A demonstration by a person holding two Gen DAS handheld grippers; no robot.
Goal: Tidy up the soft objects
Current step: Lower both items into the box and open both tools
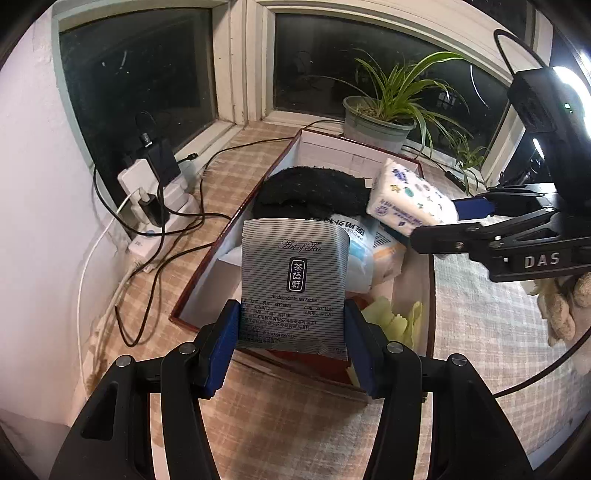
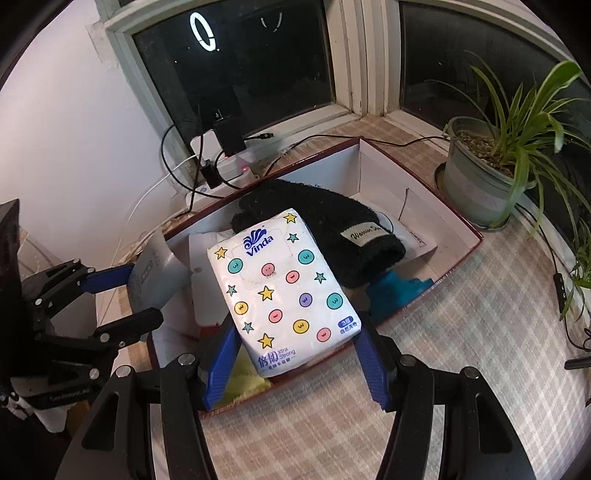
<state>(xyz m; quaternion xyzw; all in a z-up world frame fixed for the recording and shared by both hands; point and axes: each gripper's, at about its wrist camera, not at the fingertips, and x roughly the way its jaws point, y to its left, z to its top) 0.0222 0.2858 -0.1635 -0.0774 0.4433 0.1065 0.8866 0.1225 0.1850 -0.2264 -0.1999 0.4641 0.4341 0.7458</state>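
The tea sachet (image 1: 293, 280) read "Art of Tea", "茶語軒" and "Biodegradable Tea Sachet". The tissue pack (image 2: 282, 291) bore "Vinda", "倍韧" and "Xtra Strong". The right gripper (image 1: 434, 229) carried "DAS". The label on the black hat (image 2: 364, 233) was illegible.

Grey pinstriped tea sachet (image 1: 293, 288), white tissue pack (image 2: 282, 291) w/ multicolour dots & stars, black hat (image 2: 332, 229).

- At the back of my table, a potted spider plant (image 1: 380, 122) stands just beside the window (image 1: 140, 74), whose glass is dark.
- To my left, a white power strip (image 2: 225, 162) with black chargers plugged in sits against the wall, its black cables (image 1: 155, 258) looping across the checked tablecloth (image 2: 461, 350).
- A ring light (image 2: 202, 32) is mirrored in the pane.
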